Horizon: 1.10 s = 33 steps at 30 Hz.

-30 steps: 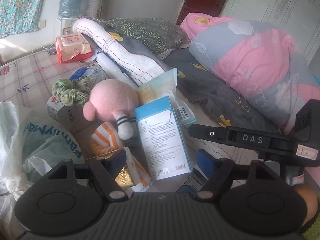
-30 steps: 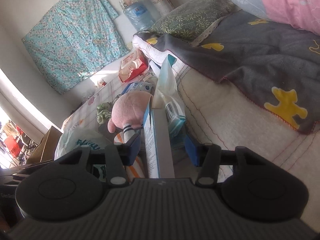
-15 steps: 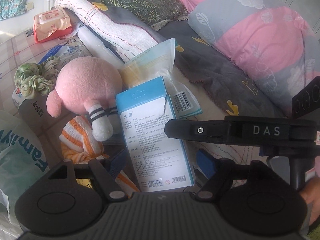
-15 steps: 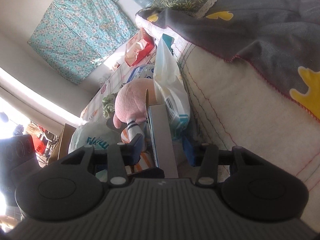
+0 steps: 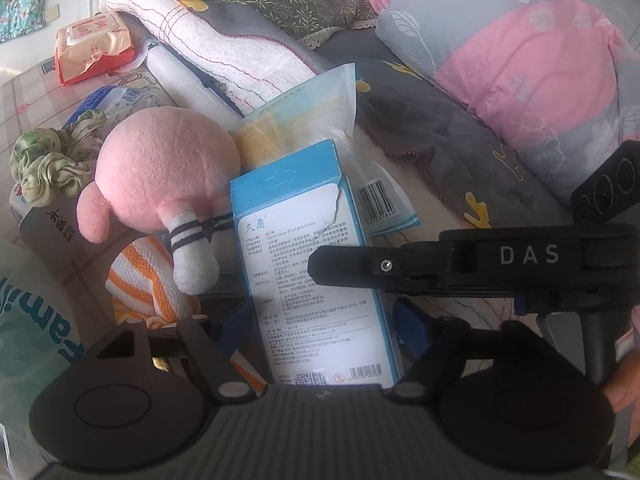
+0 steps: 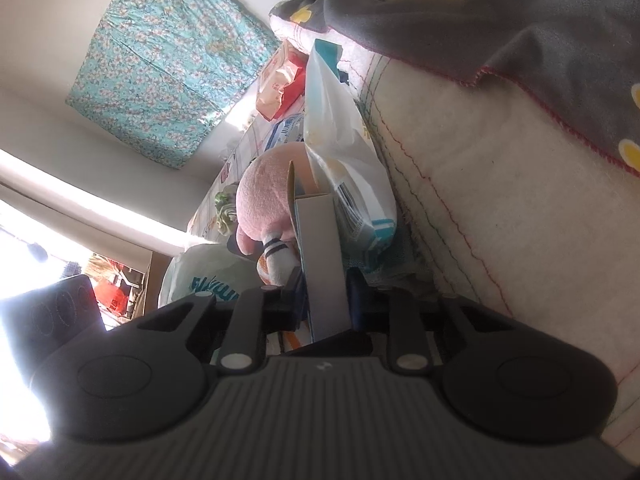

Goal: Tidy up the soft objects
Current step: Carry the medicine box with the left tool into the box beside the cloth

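Both grippers are matte black plastic with ribbed housings, round discs and silver pivot screws. The left gripper (image 5: 320, 322) and right gripper (image 6: 323, 294) carry blue finger pads (image 5: 414, 326); the right one's side reads "DAS" in white.

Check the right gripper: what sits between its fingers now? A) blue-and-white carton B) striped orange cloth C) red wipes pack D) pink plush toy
A: in the right wrist view the right gripper has just been closing, and its pads now clamp the narrow edge of the blue-and-white carton.
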Available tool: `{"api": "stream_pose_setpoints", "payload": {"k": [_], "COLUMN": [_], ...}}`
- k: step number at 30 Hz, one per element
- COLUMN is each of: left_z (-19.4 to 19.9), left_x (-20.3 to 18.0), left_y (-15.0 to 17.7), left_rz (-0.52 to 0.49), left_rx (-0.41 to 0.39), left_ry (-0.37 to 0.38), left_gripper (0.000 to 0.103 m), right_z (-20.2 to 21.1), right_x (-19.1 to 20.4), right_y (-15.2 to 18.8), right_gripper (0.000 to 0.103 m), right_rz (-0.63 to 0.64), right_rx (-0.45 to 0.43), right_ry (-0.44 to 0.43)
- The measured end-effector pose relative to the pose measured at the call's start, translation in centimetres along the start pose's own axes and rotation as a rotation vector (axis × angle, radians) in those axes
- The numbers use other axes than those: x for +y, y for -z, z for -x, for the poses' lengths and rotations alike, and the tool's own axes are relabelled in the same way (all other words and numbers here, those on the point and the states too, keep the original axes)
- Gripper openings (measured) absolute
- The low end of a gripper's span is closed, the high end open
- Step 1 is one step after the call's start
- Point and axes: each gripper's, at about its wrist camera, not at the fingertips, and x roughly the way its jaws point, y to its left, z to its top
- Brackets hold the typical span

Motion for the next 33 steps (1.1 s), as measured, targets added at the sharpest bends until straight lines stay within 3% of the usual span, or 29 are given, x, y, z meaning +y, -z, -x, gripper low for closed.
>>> {"api": "stream_pose_setpoints", "payload": {"k": [10, 23, 28, 33], "left_z": [2.7, 10.1, 14.5, 19.7], "left_x": [-0.3, -1.0, 0.2, 2.9], "left_y": [0.1, 2.5, 4.6, 7.7], "left_rz": [0.03, 0.034, 0.083, 0.172], "left_rx": [-0.026, -0.184, -0.255, -0.328], "left_ry": [0.04, 0.03, -0.019, -0.121], "left_gripper": [0.081, 0.076, 0.076, 0.076], "right_z": [2.5, 6.3, 6.0, 3.5], "right_x": [2.4, 6.6, 10.3, 16.2], "right_y": [0.3, 2.4, 3.7, 5.7], "right_gripper": [0.019, 0.019, 0.019, 0.019], "right_rz": [0.036, 0.128, 0.196, 0.278], "right_rx": [-0.048, -0.074, -0.035, 0.069], "right_ry": [-0.083, -0.199, -0.256, -0.35]}}
